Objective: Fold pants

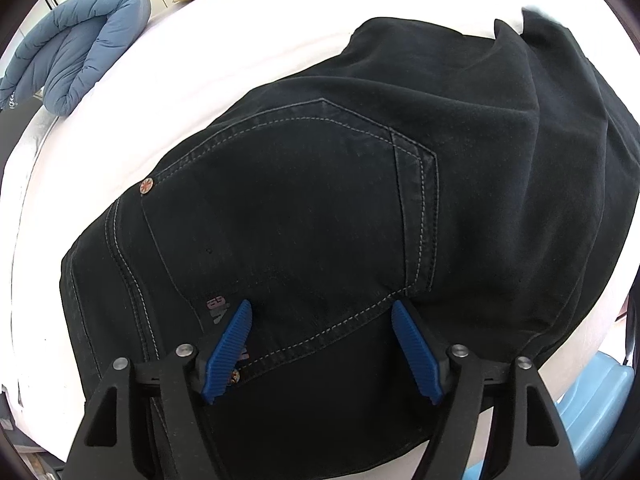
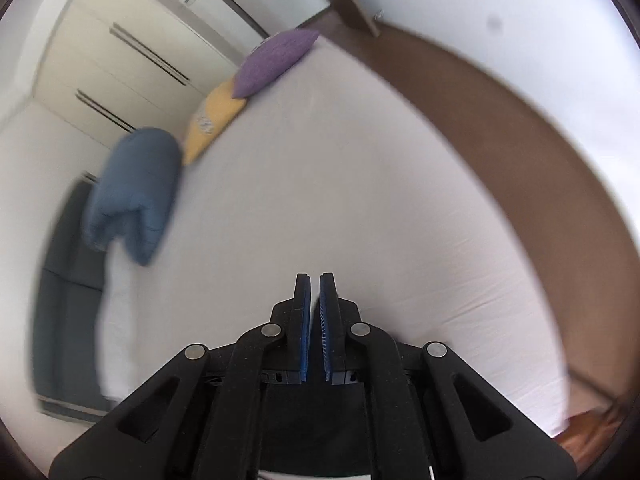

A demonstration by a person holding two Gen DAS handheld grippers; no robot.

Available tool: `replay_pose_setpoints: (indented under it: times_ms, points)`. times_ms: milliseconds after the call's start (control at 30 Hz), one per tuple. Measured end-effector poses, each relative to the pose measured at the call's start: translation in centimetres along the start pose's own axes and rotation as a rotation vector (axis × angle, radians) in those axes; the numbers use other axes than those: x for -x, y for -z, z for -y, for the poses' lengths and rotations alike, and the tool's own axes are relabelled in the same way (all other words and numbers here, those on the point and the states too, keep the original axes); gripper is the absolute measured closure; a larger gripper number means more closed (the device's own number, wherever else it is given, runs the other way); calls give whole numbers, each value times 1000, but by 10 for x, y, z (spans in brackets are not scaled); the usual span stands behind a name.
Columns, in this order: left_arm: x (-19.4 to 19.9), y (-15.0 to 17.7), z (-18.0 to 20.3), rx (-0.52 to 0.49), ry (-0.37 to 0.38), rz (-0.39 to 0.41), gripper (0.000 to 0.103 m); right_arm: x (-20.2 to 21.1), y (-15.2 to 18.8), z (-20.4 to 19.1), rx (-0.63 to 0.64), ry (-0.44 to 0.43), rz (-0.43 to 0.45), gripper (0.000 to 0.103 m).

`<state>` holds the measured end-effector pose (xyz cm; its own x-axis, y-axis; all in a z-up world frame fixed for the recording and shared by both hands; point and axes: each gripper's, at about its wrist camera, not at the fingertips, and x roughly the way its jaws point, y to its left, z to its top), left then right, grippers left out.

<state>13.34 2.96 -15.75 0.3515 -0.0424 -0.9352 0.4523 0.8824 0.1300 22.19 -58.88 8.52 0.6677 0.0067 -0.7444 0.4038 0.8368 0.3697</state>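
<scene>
The left gripper (image 1: 322, 310) is hovering, fingers wide, over black pants (image 1: 320, 208) lying on the bed (image 1: 240, 52); the right gripper (image 2: 315, 280), fingers narrow, is holding nothing.

The black pants (image 1: 320, 208) ran past the right and lower edges of the left wrist view, so their legs and full shape could not be seen, and they hid much of the white bed (image 1: 248, 56) beneath. A small printed label (image 1: 218, 309) near the left tool (image 1: 322, 312) was too small to read. A pale blue thing (image 1: 592, 400) at the lower right was cut off and could not be identified. In the right wrist view the folded blue quilt (image 2: 134, 192), the yellow pillow (image 2: 212, 120) and the wardrobe (image 2: 120, 60) were smeared by blur. Under the right tool (image 2: 315, 292) a dark patch showed, but whether it was cloth could not be told.
</scene>
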Motion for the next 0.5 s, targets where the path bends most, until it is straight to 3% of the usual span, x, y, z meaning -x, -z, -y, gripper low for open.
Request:
replay_pose_setpoints:
  times_ms: [67, 100, 233, 300, 367, 433, 467, 500]
  points:
    - [1, 1, 0, 2, -3, 1, 27, -24, 29, -8, 115, -37, -58, 98]
    - [1, 2, 0, 2, -4, 1, 27, -48, 46, -10, 170, -98, -119, 98]
    - [-1, -2, 3, 4, -10, -10, 27, -119, 94, 17, 221, -150, -234, 98]
    - [-2, -4, 4, 5, -13, -17, 27, -146, 103, 28, 244, -163, -251, 98]
    - [-2, -7, 6, 7, -16, -24, 27, -148, 132, 82, 228, -170, -246, 97]
    - [-3, -9, 7, 7, -18, -29, 26, -159, 134, 98, 187, -226, -212, 95]
    - [-1, -10, 10, 6, -19, -31, 26, -157, 131, 101, 177, -243, -170, 85]
    - [-1, -11, 10, 6, -19, -34, 26, -146, 139, 111, 165, -267, -137, 60]
